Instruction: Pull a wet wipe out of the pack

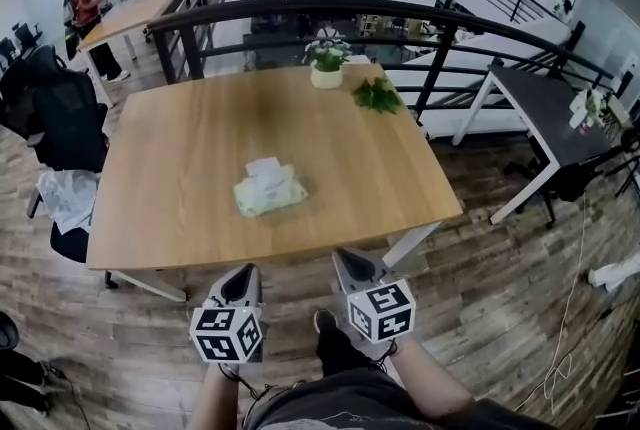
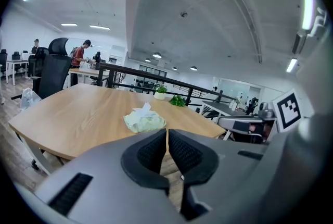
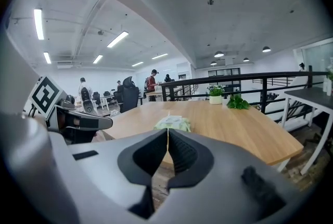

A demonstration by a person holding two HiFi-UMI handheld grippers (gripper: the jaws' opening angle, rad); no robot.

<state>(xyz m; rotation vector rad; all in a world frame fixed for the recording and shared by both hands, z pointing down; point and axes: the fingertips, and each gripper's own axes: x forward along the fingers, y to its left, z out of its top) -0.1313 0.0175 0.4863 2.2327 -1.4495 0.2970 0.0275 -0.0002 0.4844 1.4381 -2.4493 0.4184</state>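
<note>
pack of wipes lies mid wooden table, white wipe poking from its top | left gripper jaws together, empty, short of the table's near edge | right gripper likewise closed and empty | potted plant at far edge

Grey left gripper, right gripper; black ribbed jaws; black-white marker cubes.

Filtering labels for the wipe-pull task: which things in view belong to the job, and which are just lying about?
Job:
- wipe pack, with a wipe sticking out on top
- left hand-held gripper, shut, empty
- right hand-held gripper, shut, empty

Lying about:
- potted plant
- leafy sprig
- black chair
- dark side table
</note>
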